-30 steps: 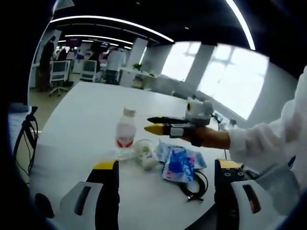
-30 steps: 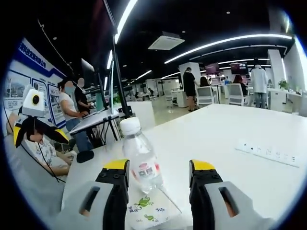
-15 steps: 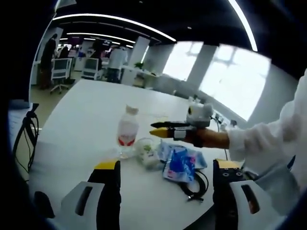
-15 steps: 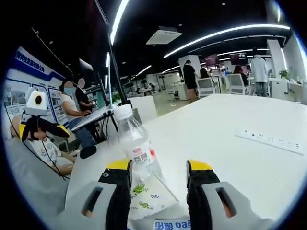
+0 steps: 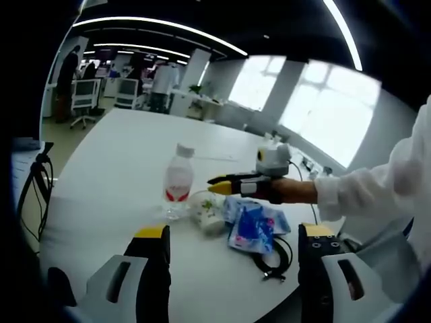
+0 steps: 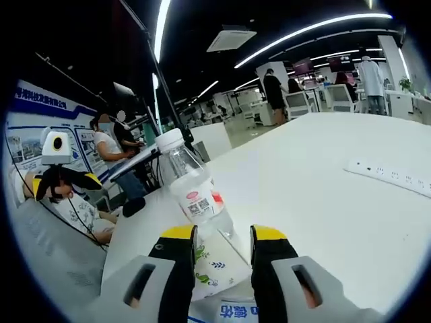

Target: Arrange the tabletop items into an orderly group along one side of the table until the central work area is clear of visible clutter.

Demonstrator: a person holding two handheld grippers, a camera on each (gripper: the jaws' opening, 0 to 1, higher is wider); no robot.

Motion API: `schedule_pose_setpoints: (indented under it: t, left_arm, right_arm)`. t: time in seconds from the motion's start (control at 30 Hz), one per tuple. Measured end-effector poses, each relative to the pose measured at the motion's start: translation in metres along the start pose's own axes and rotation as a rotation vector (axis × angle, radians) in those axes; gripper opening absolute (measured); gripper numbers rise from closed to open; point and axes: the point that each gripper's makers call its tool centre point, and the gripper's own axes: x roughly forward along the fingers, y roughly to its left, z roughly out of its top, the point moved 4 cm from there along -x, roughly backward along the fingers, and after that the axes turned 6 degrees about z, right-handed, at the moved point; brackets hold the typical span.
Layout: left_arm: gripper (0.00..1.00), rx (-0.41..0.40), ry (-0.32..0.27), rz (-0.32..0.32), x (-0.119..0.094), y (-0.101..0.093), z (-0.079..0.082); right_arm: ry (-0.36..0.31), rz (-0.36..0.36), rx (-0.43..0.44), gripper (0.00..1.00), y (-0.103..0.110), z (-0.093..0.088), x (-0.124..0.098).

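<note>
A clear water bottle (image 5: pixel 176 185) with a white cap and red label stands on the white table (image 5: pixel 114 168). Beside it lie a white item with green print (image 5: pixel 205 212) and blue packets (image 5: pixel 252 227). My left gripper (image 5: pixel 234 234) hangs open short of them, with nothing between its jaws. My right gripper (image 5: pixel 215 184), held by a hand in a white sleeve, hovers just above the printed item, next to the bottle. In the right gripper view the bottle (image 6: pixel 195 195) rises just beyond my right gripper (image 6: pixel 222 234), whose jaws stand open with a narrow gap over the printed item (image 6: pixel 214 264). The left gripper (image 6: pixel 64 183) shows at far left.
A coiled black cable (image 5: pixel 273 259) lies near the table edge beside the packets. A white power strip (image 6: pixel 394 176) lies on the table to the right. Office chairs, desks and people stand beyond the table's far side.
My right gripper's jaws have drawn closer together, and it has sunk slightly toward the printed item by the bottle. The left gripper has hardly moved.
</note>
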Motion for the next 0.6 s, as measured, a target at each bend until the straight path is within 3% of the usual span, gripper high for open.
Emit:
schedule_pose_setpoints:
  t: [0.27,0.6]
  left_arm:
    - [0.74,0.000,0.004,-0.003,0.001,0.000,-0.001]
    - [0.74,0.008,0.017,-0.008,0.003,0.000,-0.003]
  right_arm:
    - [0.020,0.053,0.041,0.14,0.008,-0.006,-0.008]
    - [0.041,0.066,0.035,0.12,0.000,-0.005,-0.011]
